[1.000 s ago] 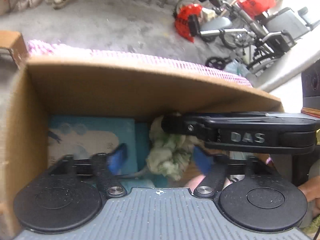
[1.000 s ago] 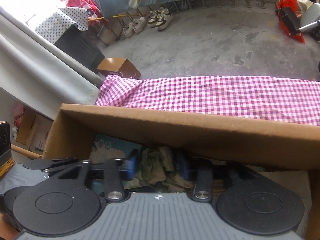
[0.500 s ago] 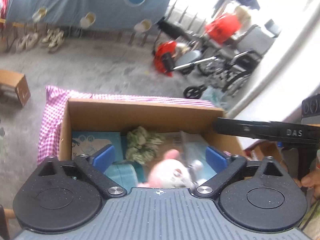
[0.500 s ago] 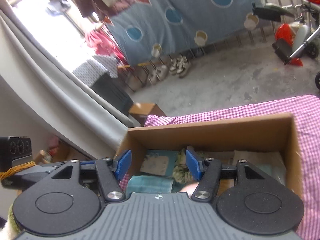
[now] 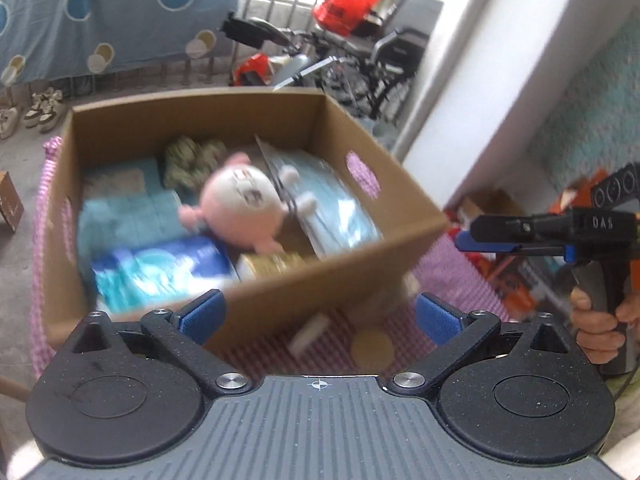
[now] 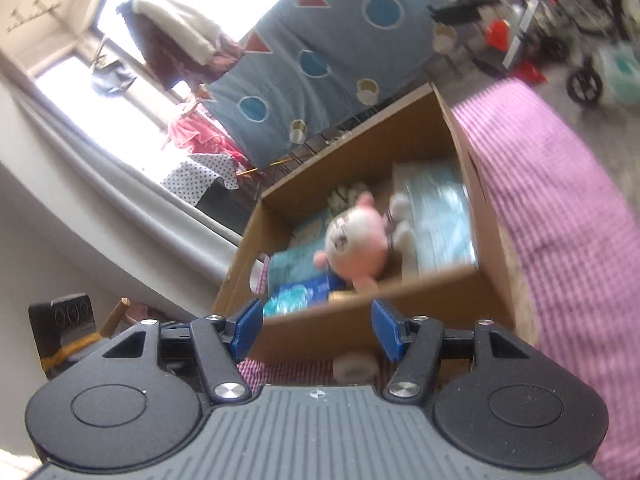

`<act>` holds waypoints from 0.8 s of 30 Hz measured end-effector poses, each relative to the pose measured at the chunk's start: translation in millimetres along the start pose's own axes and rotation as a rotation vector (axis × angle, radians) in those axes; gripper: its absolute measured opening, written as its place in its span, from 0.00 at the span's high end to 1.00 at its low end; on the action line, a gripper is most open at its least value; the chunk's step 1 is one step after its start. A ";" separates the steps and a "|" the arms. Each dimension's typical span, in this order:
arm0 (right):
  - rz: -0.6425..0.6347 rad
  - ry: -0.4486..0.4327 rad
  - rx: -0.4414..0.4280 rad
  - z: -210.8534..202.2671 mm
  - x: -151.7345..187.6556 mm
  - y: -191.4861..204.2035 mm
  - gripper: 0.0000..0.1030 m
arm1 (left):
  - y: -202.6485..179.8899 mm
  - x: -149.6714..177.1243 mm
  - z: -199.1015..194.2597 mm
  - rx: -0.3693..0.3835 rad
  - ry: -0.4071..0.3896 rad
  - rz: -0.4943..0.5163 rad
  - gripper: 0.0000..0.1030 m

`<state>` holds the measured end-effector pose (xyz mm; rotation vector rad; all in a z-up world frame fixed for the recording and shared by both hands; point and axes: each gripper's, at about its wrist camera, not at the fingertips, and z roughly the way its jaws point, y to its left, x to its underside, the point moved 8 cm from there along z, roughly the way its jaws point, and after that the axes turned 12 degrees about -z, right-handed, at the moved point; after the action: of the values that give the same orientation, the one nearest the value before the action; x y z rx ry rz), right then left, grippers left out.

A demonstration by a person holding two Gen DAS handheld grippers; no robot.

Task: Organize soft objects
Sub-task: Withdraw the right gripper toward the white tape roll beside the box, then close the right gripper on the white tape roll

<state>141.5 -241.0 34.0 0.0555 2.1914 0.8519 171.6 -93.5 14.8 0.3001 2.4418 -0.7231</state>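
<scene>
An open cardboard box stands on a pink checked cloth. A pink and white plush toy lies inside it on top of a teal towel, a blue packet and a clear-wrapped pale blue pack. A crumpled green cloth lies at the back. My left gripper is open wide and empty, in front of the box. My right gripper is also open and empty, short of the box and the plush. A hand holds it.
A round beige object and a small white piece lie on the cloth by the box. Wheelchairs and bicycles stand behind, beside a hanging blue quilt. A small carton and shoes are on the floor.
Both grippers have pulled back and up out of the box. The left jaws have spread wide. The pink plush, close between them earlier, now lies inside the box.
</scene>
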 end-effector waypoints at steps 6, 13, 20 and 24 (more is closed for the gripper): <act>0.182 0.019 -0.055 41.8 51.8 -16.3 0.40 | -13.4 61.2 44.2 -0.017 0.048 0.085 0.08; 0.286 0.070 -0.071 91.7 58.3 -26.9 0.44 | -6.2 79.4 79.9 -0.131 -0.018 0.175 0.30; 0.362 0.097 -0.057 113.5 68.2 -39.5 0.50 | 1.6 87.6 101.3 -0.122 0.003 0.180 0.46; 0.386 0.102 -0.052 117.4 72.2 -41.0 0.51 | 5.0 84.4 107.4 -0.121 -0.014 0.185 0.58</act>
<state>179.1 -185.9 -93.4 0.4294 2.2893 1.1447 154.2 -144.9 -110.6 0.4639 2.3935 -0.4941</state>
